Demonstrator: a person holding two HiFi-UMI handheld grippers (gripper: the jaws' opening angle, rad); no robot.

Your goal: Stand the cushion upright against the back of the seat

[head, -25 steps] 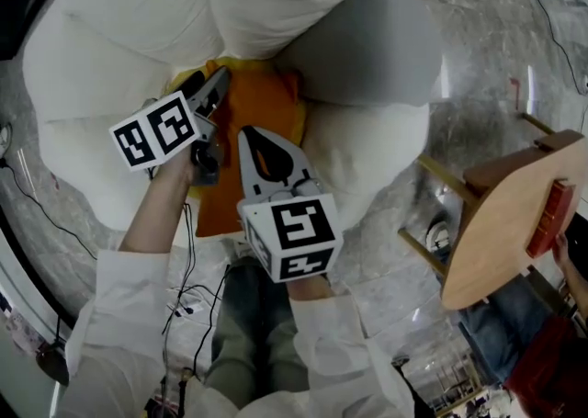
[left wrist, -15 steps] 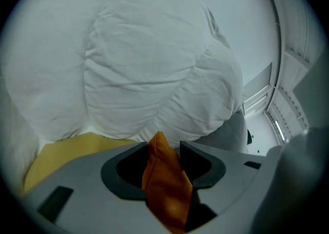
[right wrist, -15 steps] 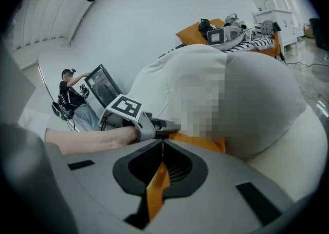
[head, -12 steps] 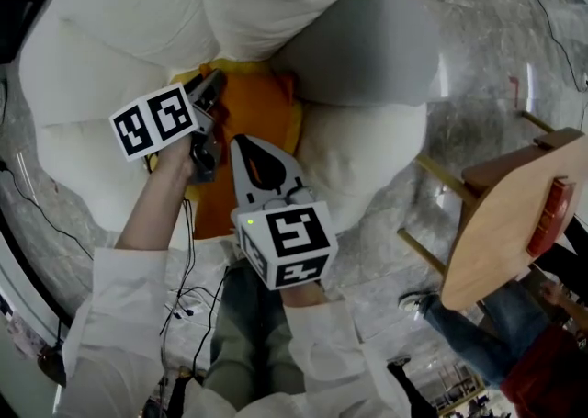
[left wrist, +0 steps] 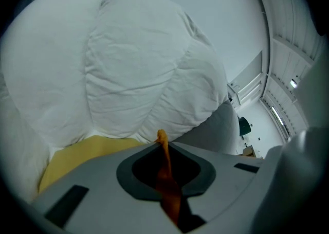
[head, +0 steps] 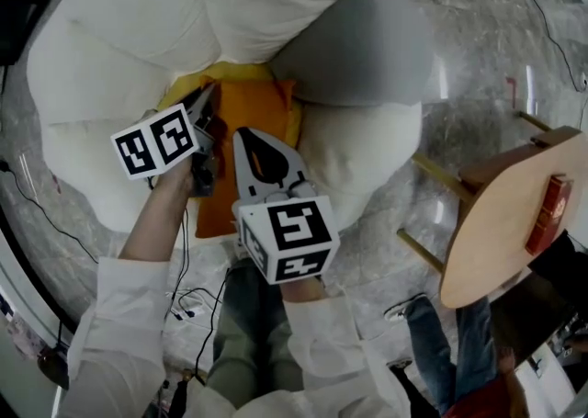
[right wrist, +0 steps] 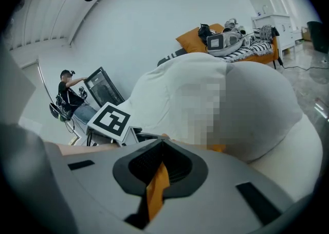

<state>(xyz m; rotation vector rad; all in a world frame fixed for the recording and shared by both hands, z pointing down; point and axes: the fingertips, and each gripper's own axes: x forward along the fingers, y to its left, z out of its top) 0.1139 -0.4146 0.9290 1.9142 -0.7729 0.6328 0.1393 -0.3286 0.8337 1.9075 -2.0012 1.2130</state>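
An orange cushion (head: 262, 111) with a yellow underside lies on the seat of a white puffy armchair (head: 110, 30), below its backrest (head: 230, 3). My left gripper (head: 204, 100) is at the cushion's left edge; its jaws are closing, and a fold of orange fabric (left wrist: 165, 176) is pinched between them, with yellow cloth (left wrist: 85, 151) to the left. My right gripper (head: 254, 139) is shut on the cushion's near part, and a strip of orange fabric (right wrist: 157, 187) shows between its jaws. The cushion's near end is hidden by both grippers.
A grey pad (head: 367, 44) lies over the armchair's right arm. A wooden stool (head: 496, 223) with a red book (head: 549, 212) stands on the marble floor at the right. Cables (head: 188, 301) trail by my legs, and a person's legs (head: 450, 352) are at lower right.
The left gripper's jaws have come together on the cushion's left edge, and more yellow shows at the cushion's far left corner. The right gripper has kept its hold.
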